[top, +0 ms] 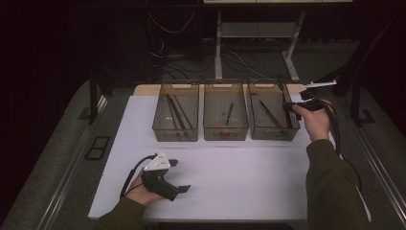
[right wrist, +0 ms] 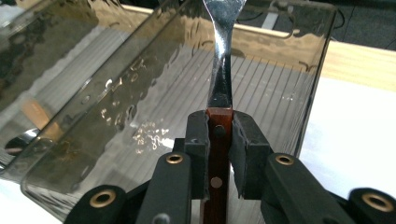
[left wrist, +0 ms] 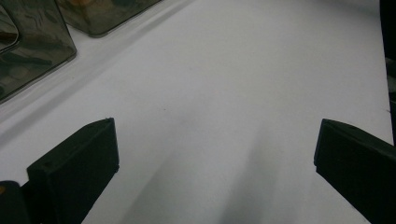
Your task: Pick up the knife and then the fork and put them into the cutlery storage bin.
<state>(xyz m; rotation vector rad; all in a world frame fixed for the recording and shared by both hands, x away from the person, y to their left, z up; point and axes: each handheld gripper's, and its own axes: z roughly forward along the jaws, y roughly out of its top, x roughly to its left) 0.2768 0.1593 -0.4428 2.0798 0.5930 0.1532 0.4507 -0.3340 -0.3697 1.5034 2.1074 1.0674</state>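
My right gripper [right wrist: 219, 135] is shut on the red-brown wooden handle of a piece of cutlery [right wrist: 219, 79], whose metal shaft rises and widens out of frame. In the high view the right gripper [top: 288, 106] holds it over the right wall of the right-hand clear bin [top: 273, 135]. That bin has a long utensil [top: 270, 114] lying inside. My left gripper [top: 179, 176] rests at the near left of the white table [top: 239, 172], held in a hand. Its jaws stand wide apart with bare tabletop between them [left wrist: 215, 158].
Three smoky clear bins stand in a row at the table's back. The left bin [top: 175, 135] holds several dark utensils and the middle bin [top: 225, 135] holds one. Two bin corners [left wrist: 28, 46] lie ahead-left of the left gripper. A cable trails along the right forearm.
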